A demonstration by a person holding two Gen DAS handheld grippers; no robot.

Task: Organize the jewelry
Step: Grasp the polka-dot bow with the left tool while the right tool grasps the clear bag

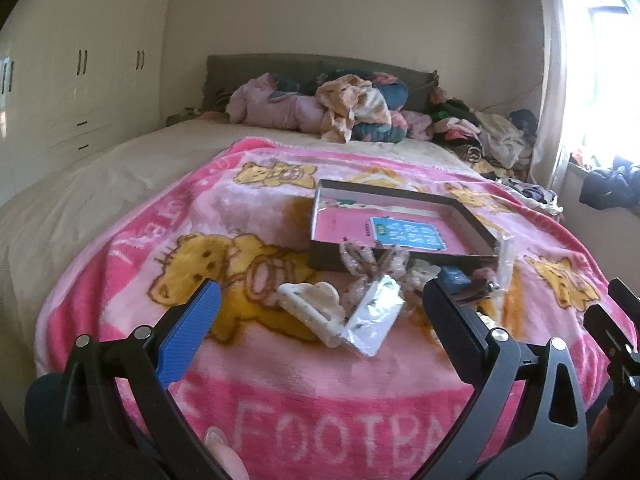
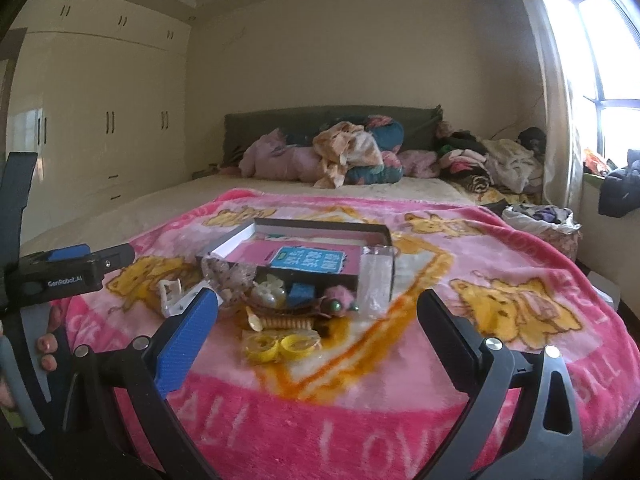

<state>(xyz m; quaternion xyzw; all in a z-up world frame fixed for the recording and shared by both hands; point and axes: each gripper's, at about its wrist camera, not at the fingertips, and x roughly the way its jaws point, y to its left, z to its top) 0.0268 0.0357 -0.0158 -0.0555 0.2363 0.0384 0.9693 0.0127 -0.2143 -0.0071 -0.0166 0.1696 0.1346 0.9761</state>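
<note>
A shallow dark box (image 1: 404,256) (image 2: 320,282) with a pink lining and a blue card lies open on the pink blanket. Against its near side sits a heap of jewelry and hair pieces: a white claw clip (image 1: 310,308) (image 2: 170,296), a clear silvery packet (image 1: 374,316), pink beaded strands (image 1: 364,260), a small blue block (image 2: 302,294), and yellow rings in a clear bag (image 2: 280,346). My left gripper (image 1: 320,300) is open just short of the clip and packet. My right gripper (image 2: 318,308) is open in front of the yellow rings. Neither holds anything.
The pink bear blanket (image 1: 280,400) (image 2: 480,360) covers the bed's near end. Piled clothes (image 1: 352,108) (image 2: 360,152) lie by the headboard. Wardrobes (image 1: 80,100) stand left, a window (image 2: 608,80) right. The left gripper body (image 2: 60,272) and a hand show in the right wrist view.
</note>
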